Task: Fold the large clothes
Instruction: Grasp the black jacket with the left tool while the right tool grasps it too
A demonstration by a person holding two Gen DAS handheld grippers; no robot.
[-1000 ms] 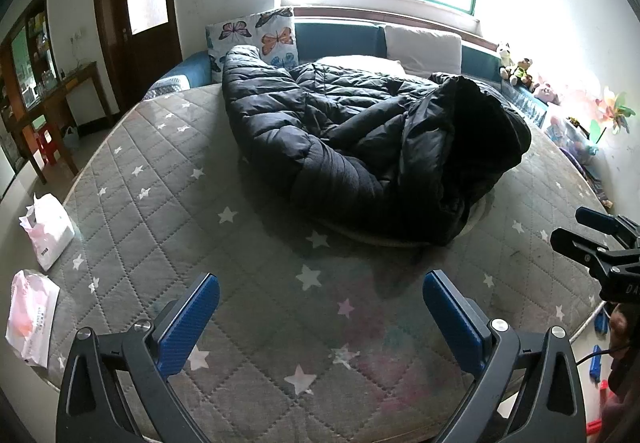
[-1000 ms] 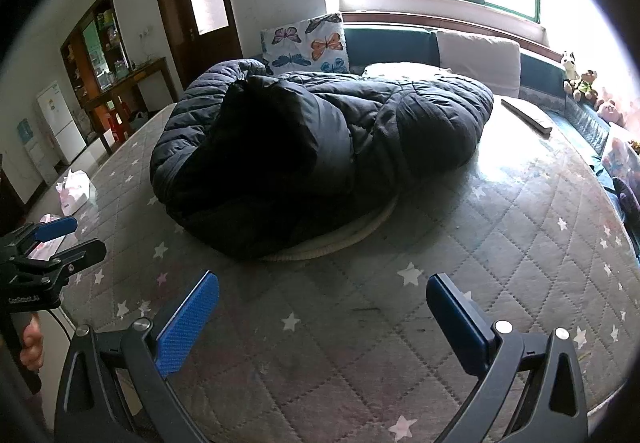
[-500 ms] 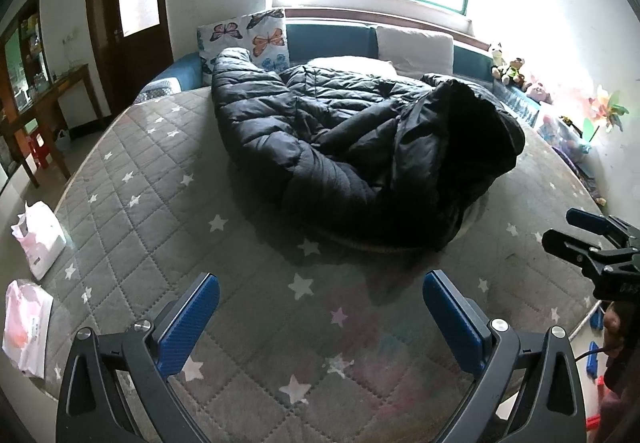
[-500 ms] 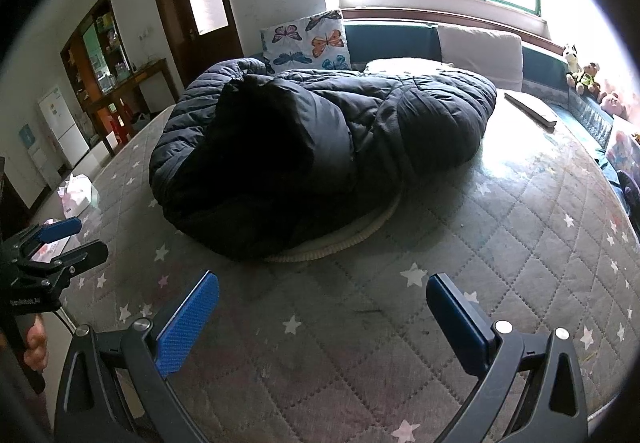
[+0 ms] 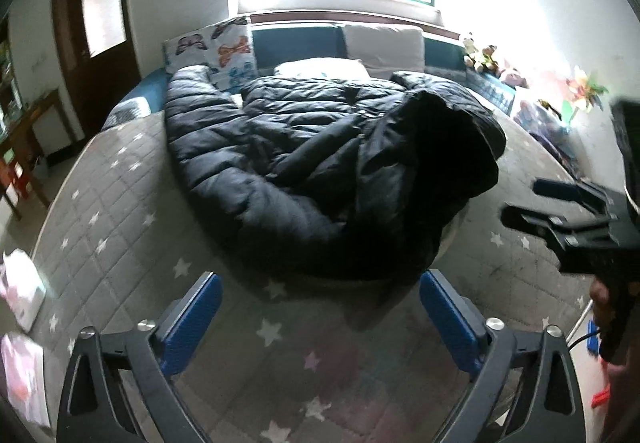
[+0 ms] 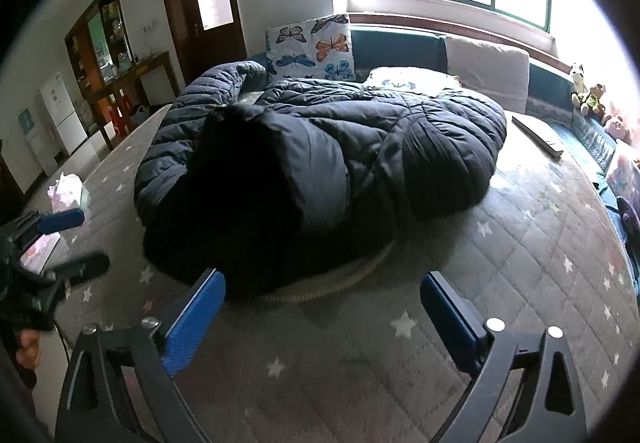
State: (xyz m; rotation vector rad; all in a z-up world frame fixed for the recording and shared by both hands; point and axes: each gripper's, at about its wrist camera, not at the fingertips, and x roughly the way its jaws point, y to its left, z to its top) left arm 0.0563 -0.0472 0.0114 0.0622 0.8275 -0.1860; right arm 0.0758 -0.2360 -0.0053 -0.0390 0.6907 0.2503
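A large black puffer jacket point(image 5: 320, 171) lies crumpled in a heap on a round grey star-patterned mattress point(image 5: 120, 227); in the right wrist view the jacket point(image 6: 340, 171) has its dark hood side toward me. My left gripper point(image 5: 320, 307) is open just short of the jacket's near edge, with nothing between its blue pads. My right gripper point(image 6: 320, 307) is open too, its left pad close to the jacket's front hem. Each gripper shows in the other's view: the right one point(image 5: 576, 219) at the right edge, the left one point(image 6: 60, 243) at the left edge.
A butterfly pillow point(image 6: 312, 47) and a beige cushion point(image 6: 484, 71) line the blue headboard under the window. Soft toys point(image 6: 588, 95) sit at the back right. A flat dark object point(image 6: 538, 135) lies on the mattress's right side. Pink-and-white packets point(image 5: 20, 283) lie off the left edge.
Both grippers have moved forward toward the jacket, which now looms larger and nearer the fingertips. The jaws stay open and the jacket has not moved.
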